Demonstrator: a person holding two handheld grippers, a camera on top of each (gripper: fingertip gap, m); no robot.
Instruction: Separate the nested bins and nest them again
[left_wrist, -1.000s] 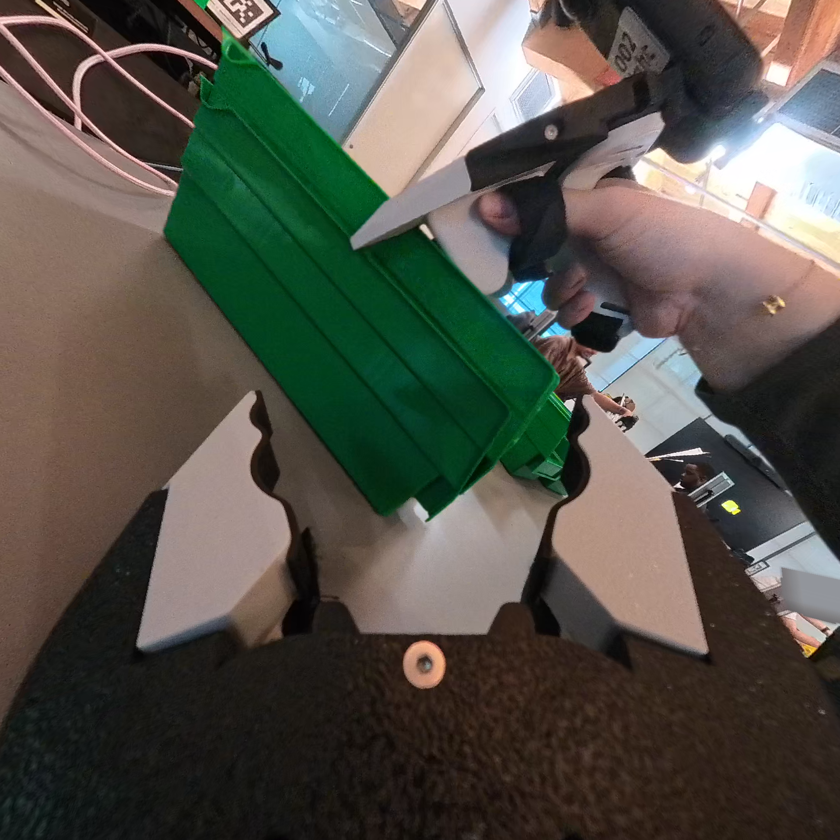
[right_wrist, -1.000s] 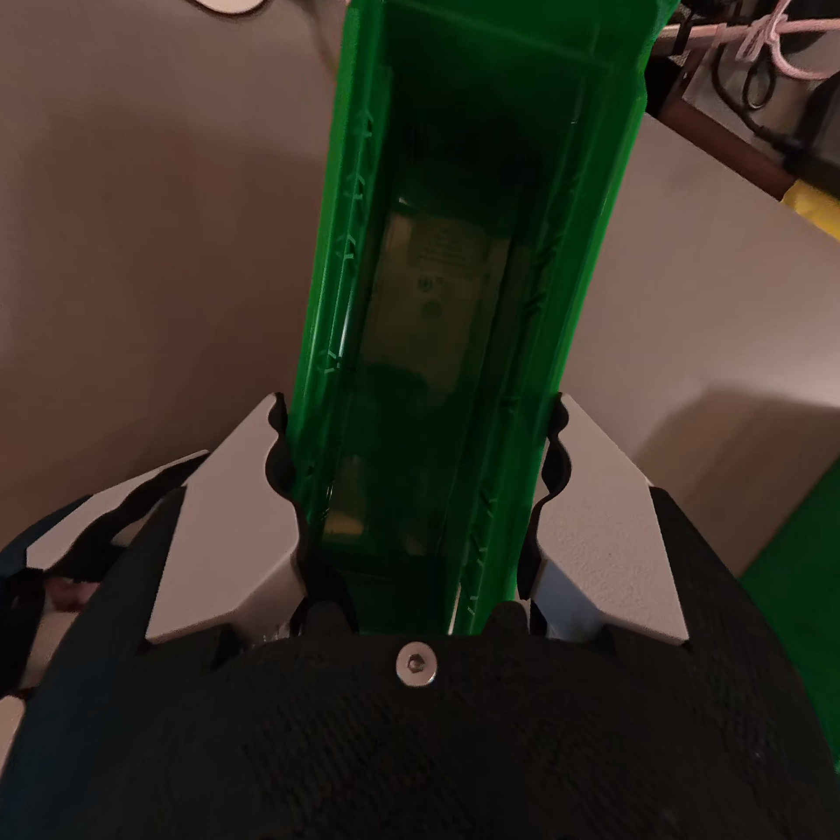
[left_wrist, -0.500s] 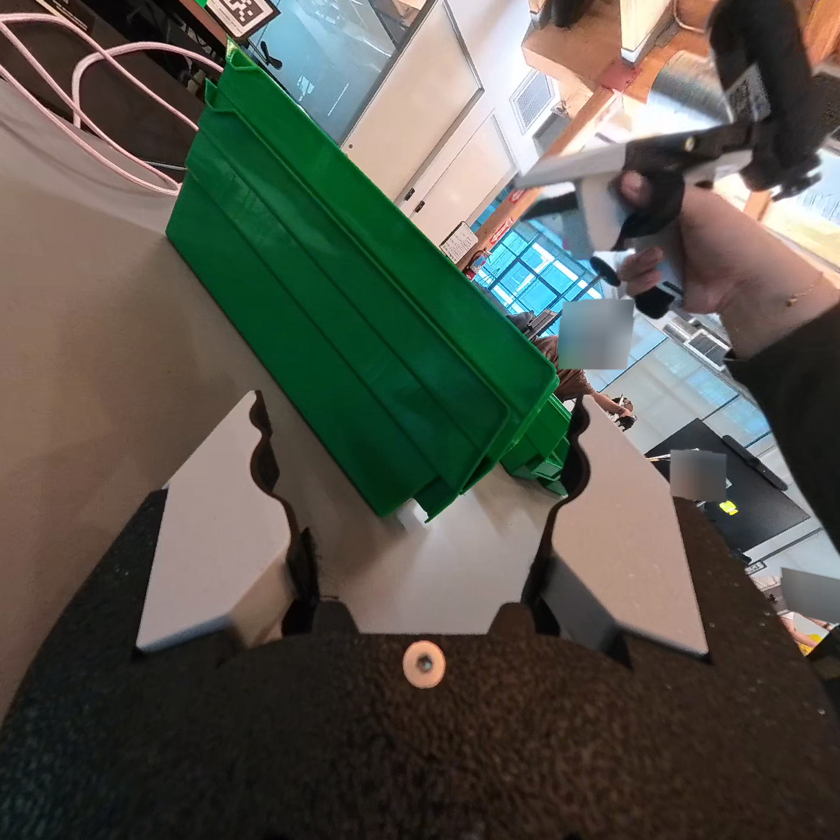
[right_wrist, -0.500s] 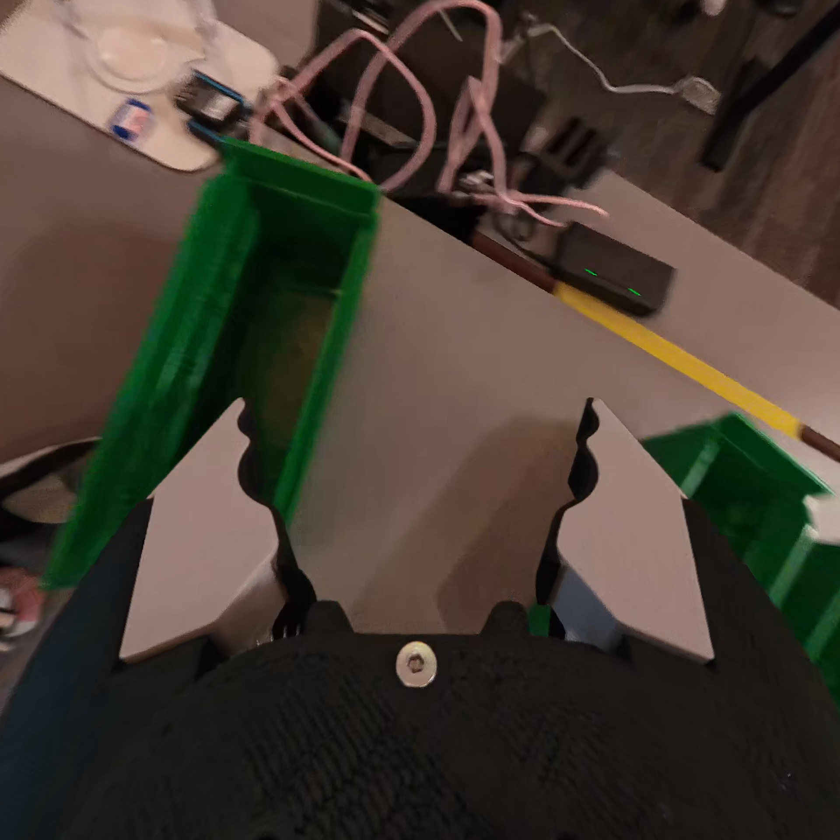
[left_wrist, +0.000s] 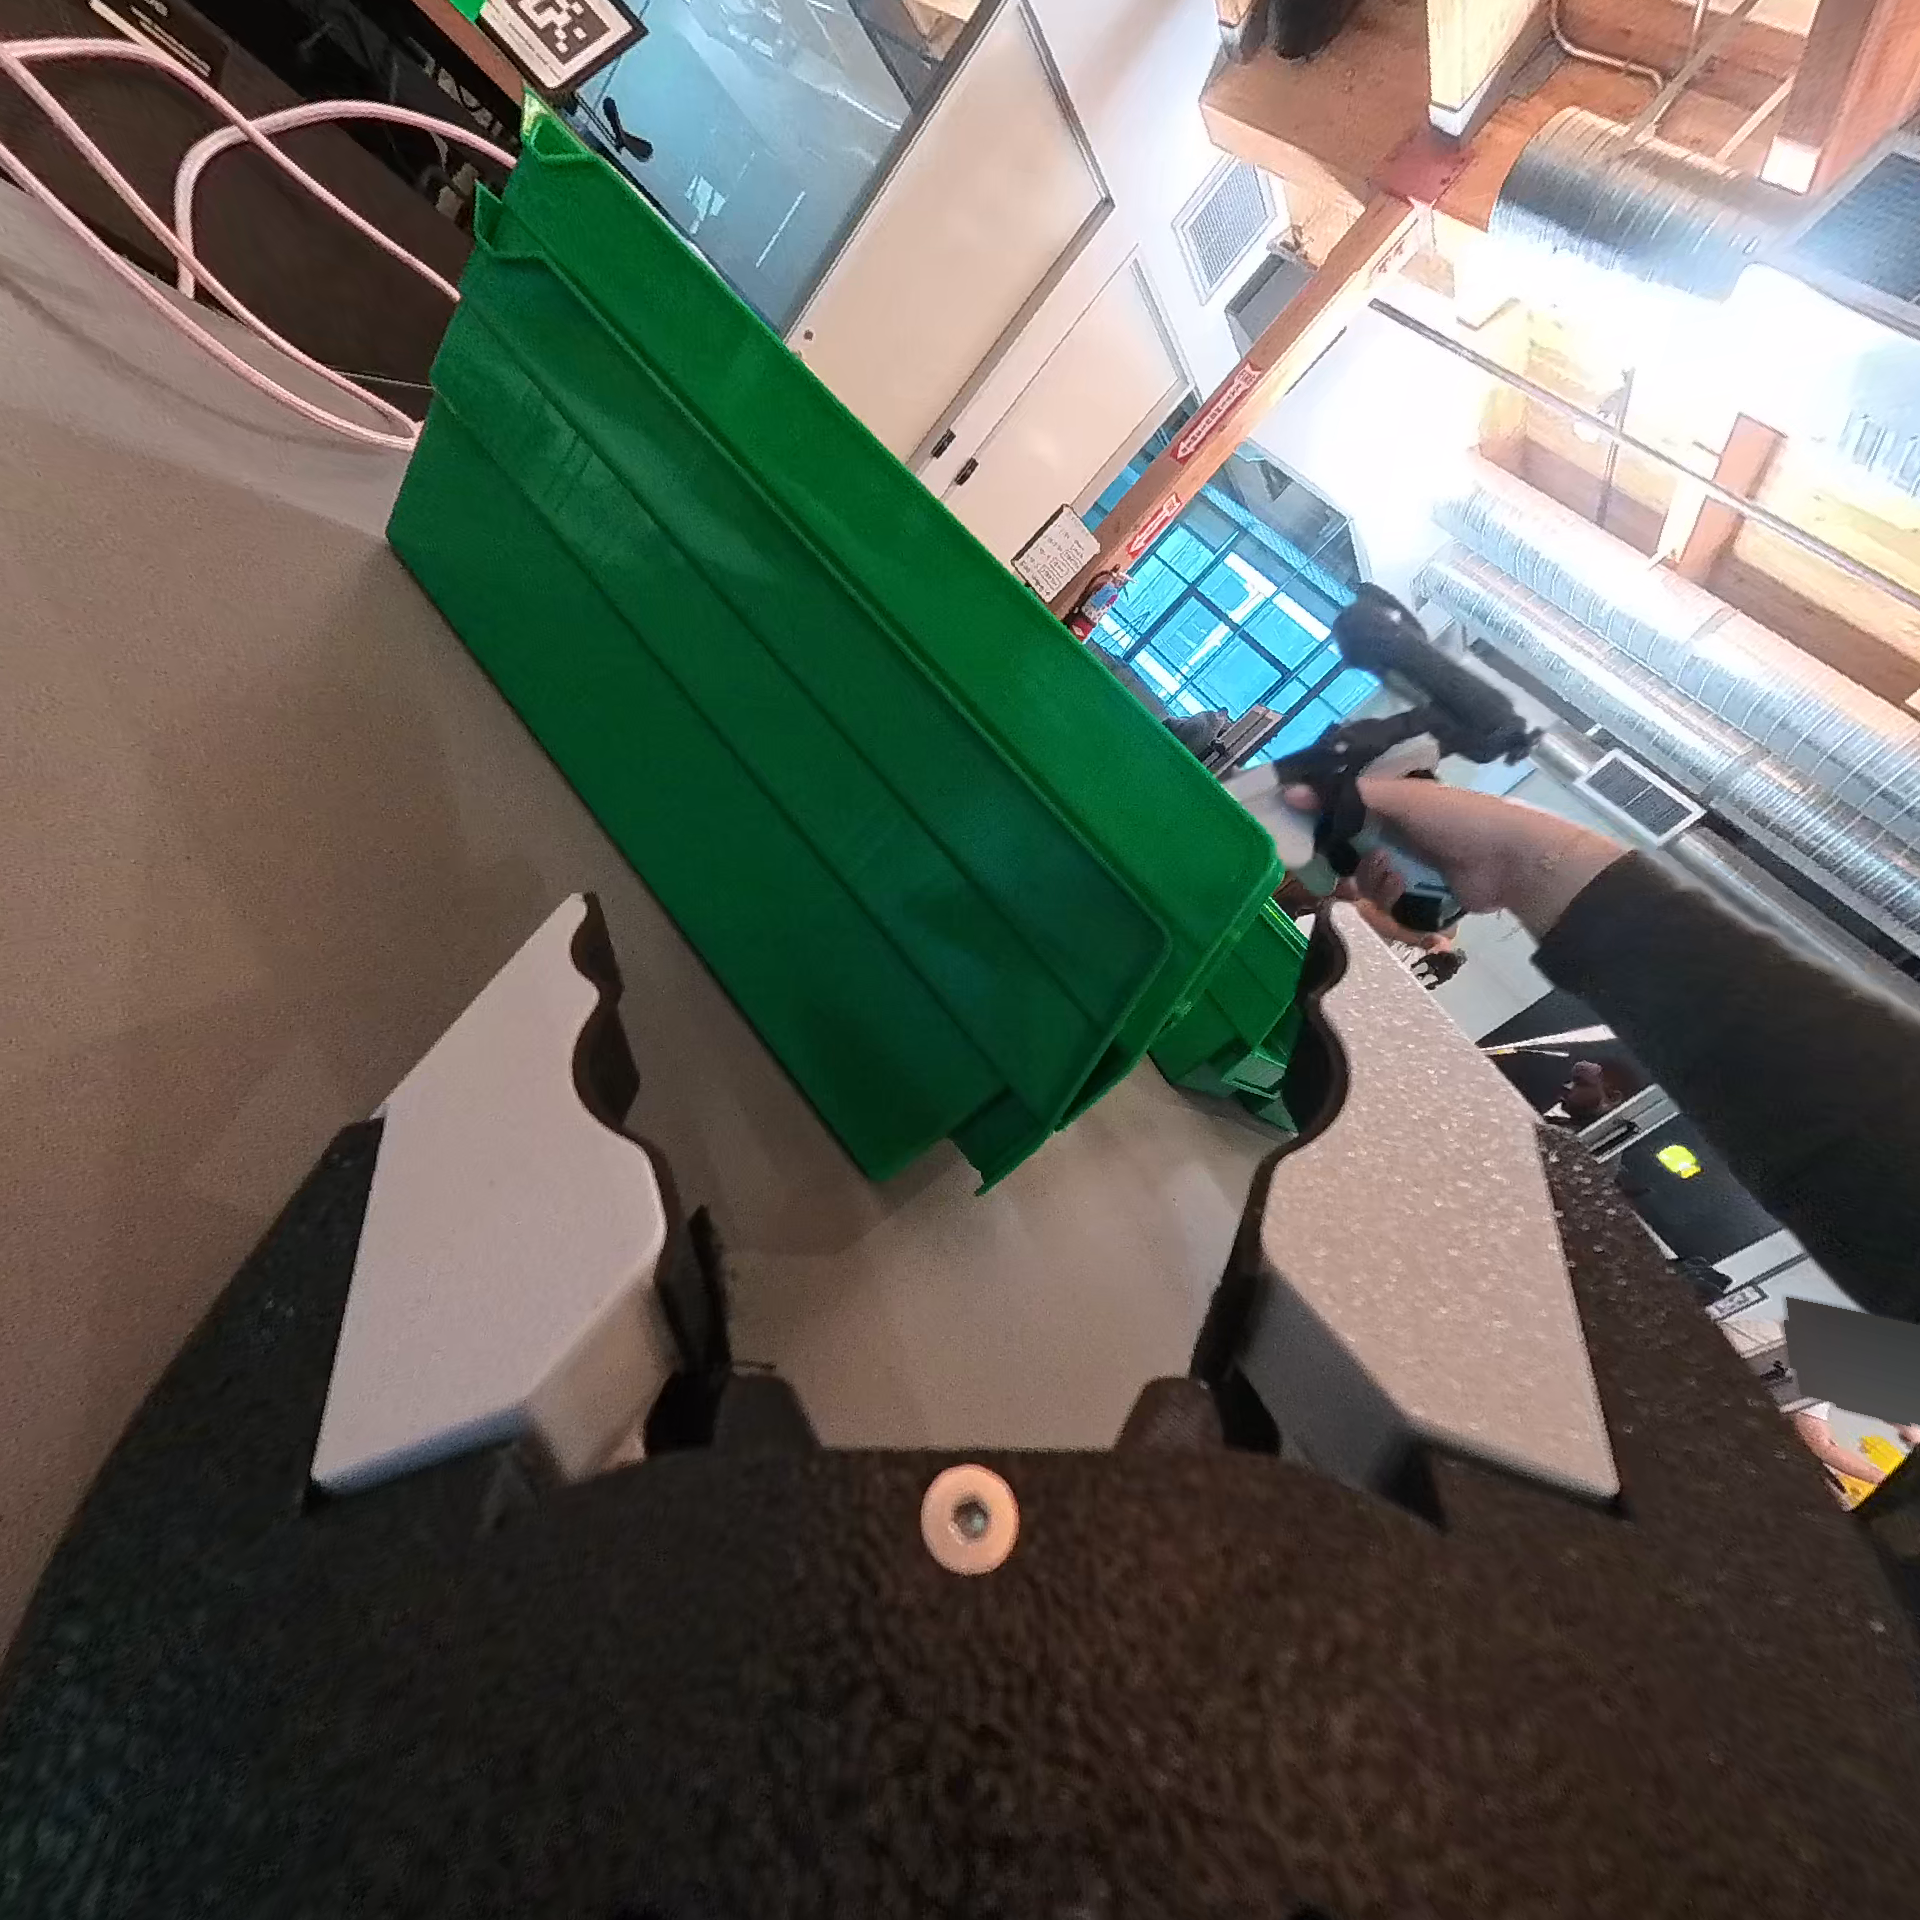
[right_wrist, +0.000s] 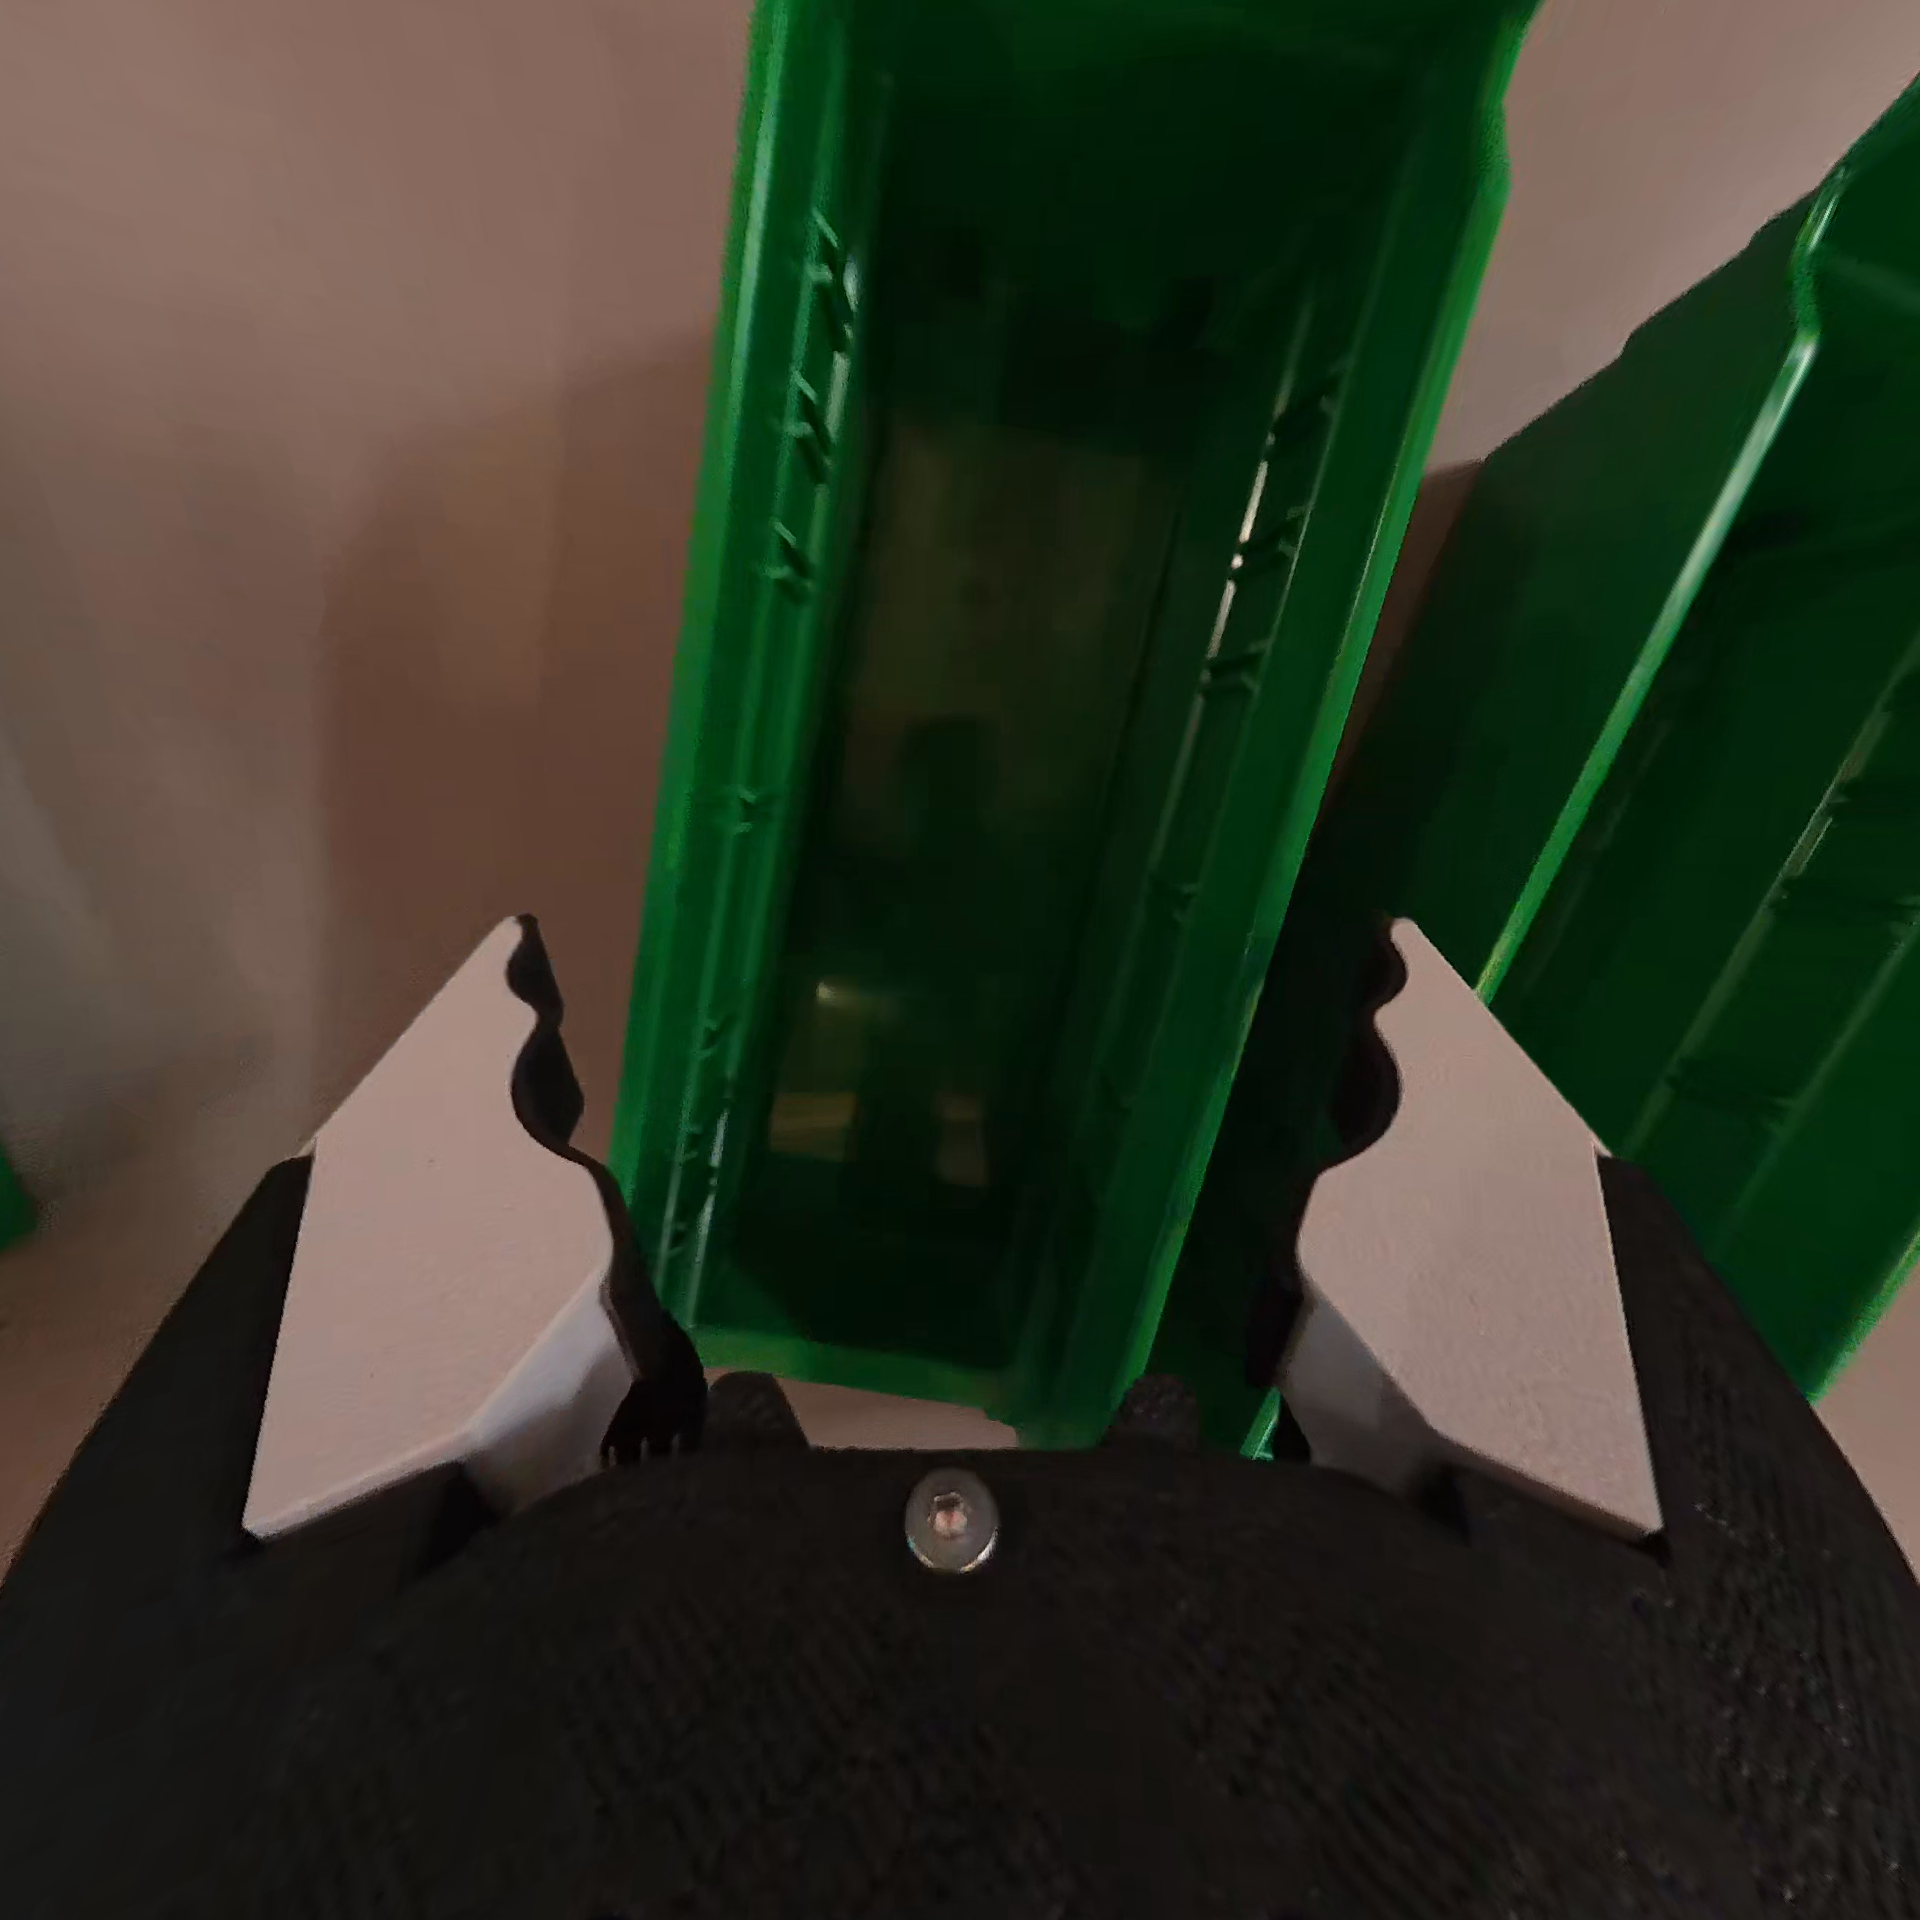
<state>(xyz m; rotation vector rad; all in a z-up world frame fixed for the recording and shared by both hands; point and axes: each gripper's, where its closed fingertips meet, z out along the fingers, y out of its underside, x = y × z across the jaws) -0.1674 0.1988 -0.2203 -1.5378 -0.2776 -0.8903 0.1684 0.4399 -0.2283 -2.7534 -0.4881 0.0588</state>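
A long, narrow green bin (right_wrist: 987, 727) lies on the grey surface (right_wrist: 343, 520) directly ahead of the right claw (right_wrist: 956, 1049), its long axis running from near to far and its open top facing the camera. It is glossy moulded plastic with small ribs along the upper inner walls and a dark, reflective floor. Its near end sits between the two grey fingers, whose black wavy pads stand apart on either side; whether they press on the walls I cannot tell. Just to the right, a second green bin (right_wrist: 1714, 779) of the same make lies angled alongside, its near corner close to the first; whether they touch is unclear.

In the left wrist view a green bin (left_wrist: 810, 748) rests on the matte surface (left_wrist: 208, 831), its long stepped side wall facing the camera and its axis running from near right to far left. Another green bin (left_wrist: 1242, 1023) peeks out behind its near right end. The left claw (left_wrist: 956, 1018) hangs low in front with fingers spread wide and nothing between them. Beyond the bin's near right end a hand (left_wrist: 1455, 842) holds the other gripper. Pink cables (left_wrist: 260, 260) loop at the surface's far left edge, and a black-and-white marker card (left_wrist: 556, 31) stands above the bin's far end.
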